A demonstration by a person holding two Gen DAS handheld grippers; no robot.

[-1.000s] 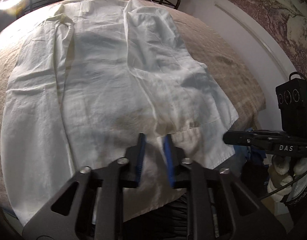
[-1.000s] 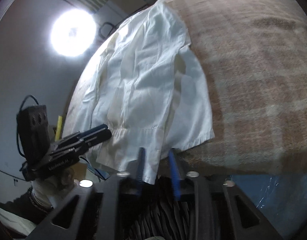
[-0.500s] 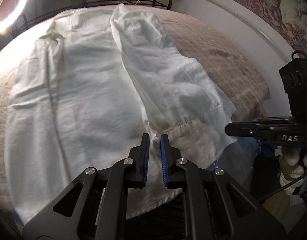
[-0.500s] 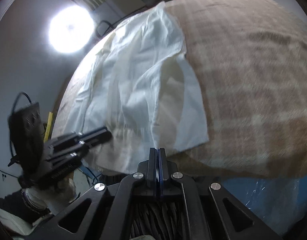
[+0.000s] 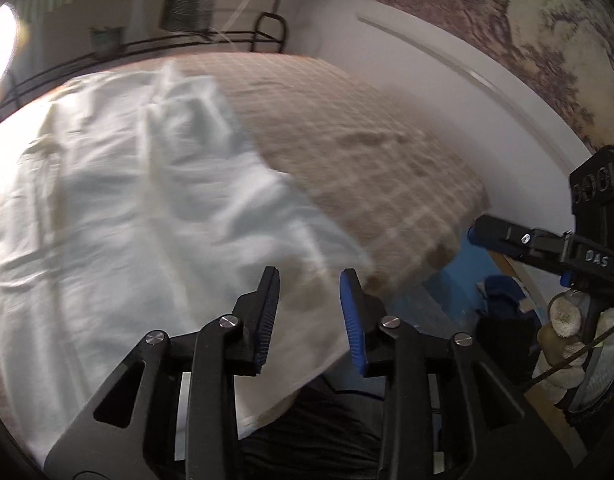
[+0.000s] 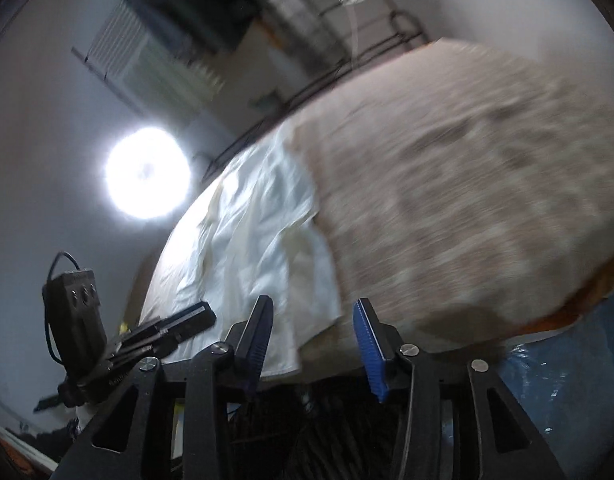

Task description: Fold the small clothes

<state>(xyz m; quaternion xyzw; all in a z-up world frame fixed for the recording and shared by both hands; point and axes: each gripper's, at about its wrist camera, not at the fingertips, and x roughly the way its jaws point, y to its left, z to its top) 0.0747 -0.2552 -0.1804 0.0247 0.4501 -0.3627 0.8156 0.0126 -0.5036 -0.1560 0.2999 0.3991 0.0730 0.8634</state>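
Note:
A white garment lies spread flat on the beige checked bed cover, its near hem at the bed's front edge. My left gripper is open and empty just above that hem. The garment also shows in the right wrist view, left of bare cover. My right gripper is open and empty, raised off the bed's front edge by the garment's right corner. Each gripper shows in the other's view: the right one and the left one. Both views are motion-blurred.
A bright ring lamp stands past the bed's left side. A black metal rail runs along the far edge. A white wall with a patterned hanging is at the right. Blue plastic lies below the front edge.
Both grippers were closed at the garment's near hem half a second ago; both have opened and pulled back and up. The hem now lies loose on the bed.

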